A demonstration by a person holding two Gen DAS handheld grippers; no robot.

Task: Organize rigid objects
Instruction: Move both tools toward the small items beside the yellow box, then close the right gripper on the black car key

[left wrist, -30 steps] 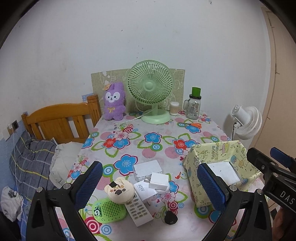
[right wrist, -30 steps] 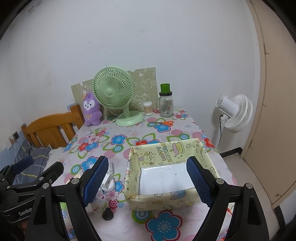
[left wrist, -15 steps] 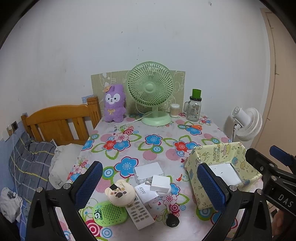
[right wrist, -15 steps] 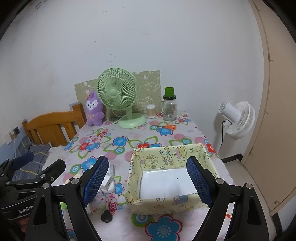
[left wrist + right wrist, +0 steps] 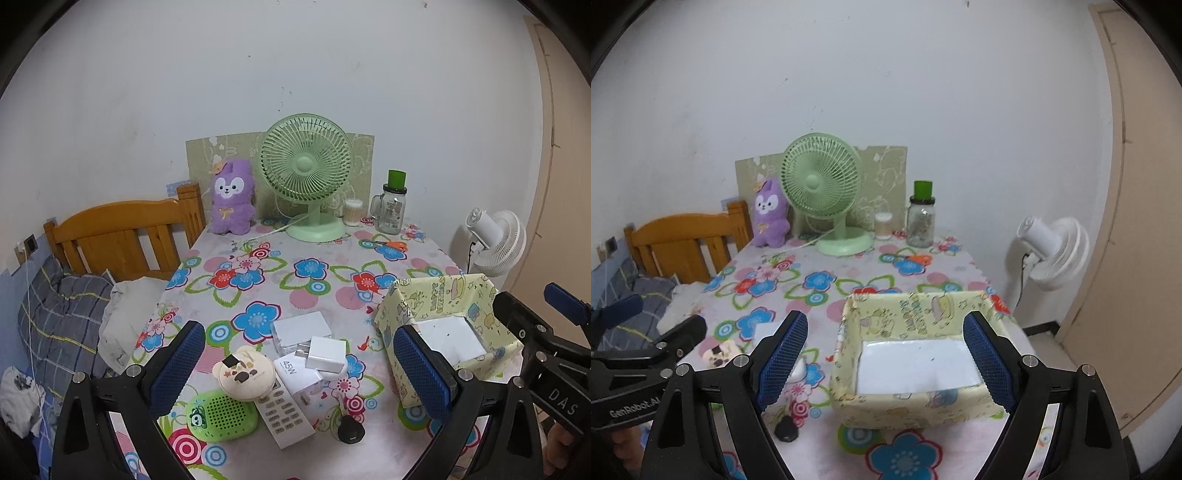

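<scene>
we've got both tools wide open and empty; charger pile (image 5: 314, 354) sits dead ahead of left tool (image 5: 295, 373), box (image 5: 916, 350) right.

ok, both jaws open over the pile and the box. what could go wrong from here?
1. The chargers, remote and bear case overlap in one pile; grabbing one will likely drag or tip the others.
2. The box looks like light paper; a drop against its wall could push or tip it.
3. The small black piece sits near the table's front edge; a nudge could knock it off.
</scene>
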